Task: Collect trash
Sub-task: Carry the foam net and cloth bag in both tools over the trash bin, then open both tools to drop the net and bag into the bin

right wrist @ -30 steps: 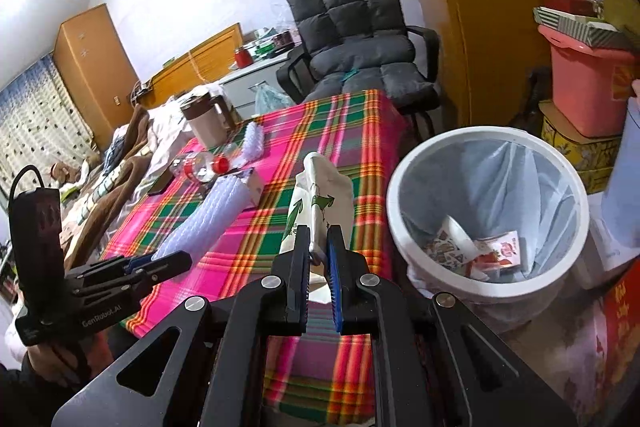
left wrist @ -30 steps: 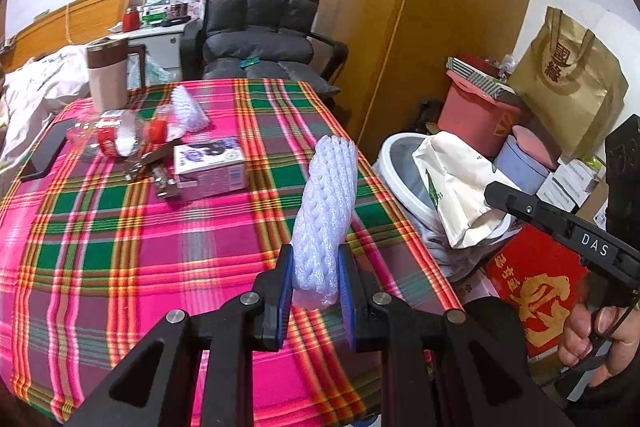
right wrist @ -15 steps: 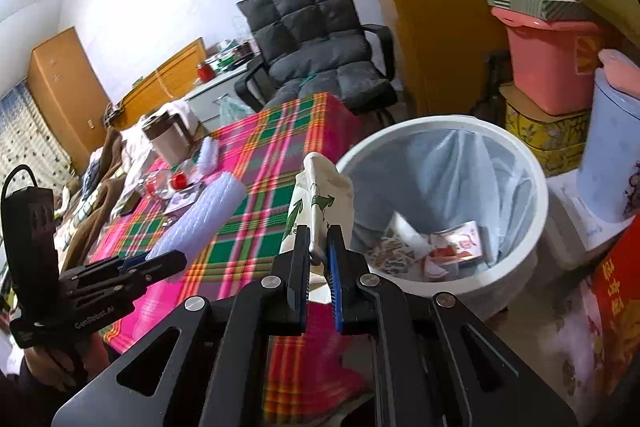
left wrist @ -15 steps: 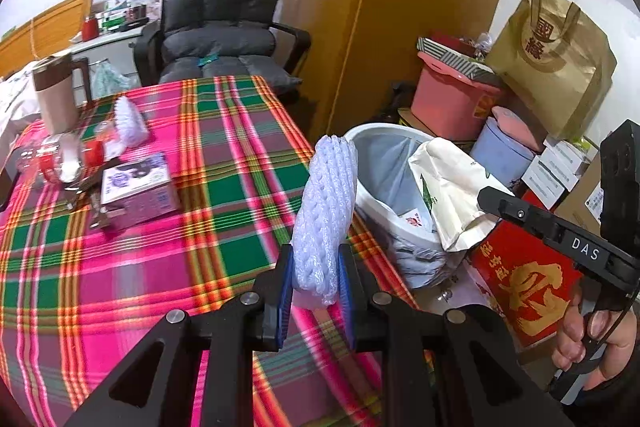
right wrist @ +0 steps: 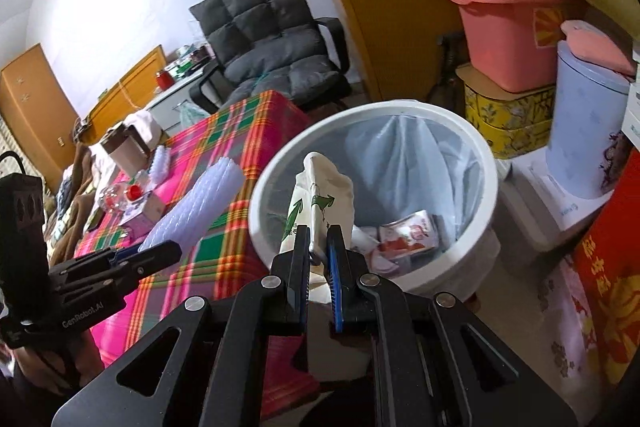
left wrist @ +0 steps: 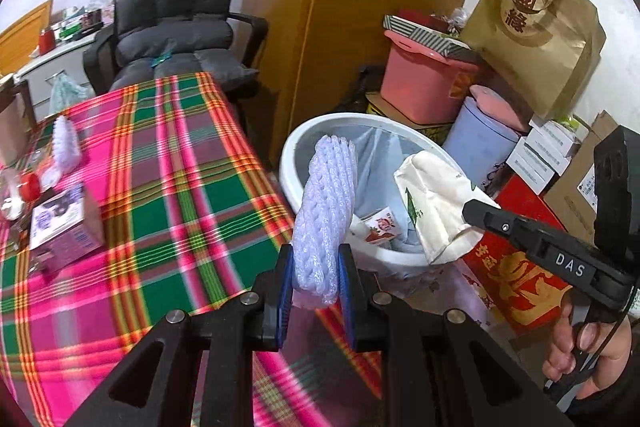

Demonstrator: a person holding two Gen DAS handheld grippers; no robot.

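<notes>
My left gripper [left wrist: 315, 259] is shut on a white foam net sleeve [left wrist: 326, 211], which stands up over the table's edge beside the white trash bin [left wrist: 304, 135]. My right gripper [right wrist: 318, 243] is shut on a crumpled white paper bag with green print [right wrist: 320, 199], held over the near rim of the bin [right wrist: 472, 139]. In the left wrist view the bag [left wrist: 436, 203] hangs over the bin's right rim from the right gripper [left wrist: 480, 213]. The bin has a pale liner and red-and-white wrappers [right wrist: 404, 231] at the bottom. The sleeve [right wrist: 196, 203] also shows in the right wrist view.
The plaid-clothed table [left wrist: 168, 195] carries a purple box [left wrist: 64, 227], another foam net [left wrist: 66, 143] and a bottle with a red cap [left wrist: 30, 185]. A dark chair [left wrist: 172, 19] stands behind it. Pink tub [left wrist: 424, 83], lilac bin [left wrist: 480, 143], red box [left wrist: 516, 275] and cartons crowd the bin's right.
Both grippers have swung from over the table toward the bin, each keeping its hold. The bin now fills the middle of both views, with the bag over its rim.
</notes>
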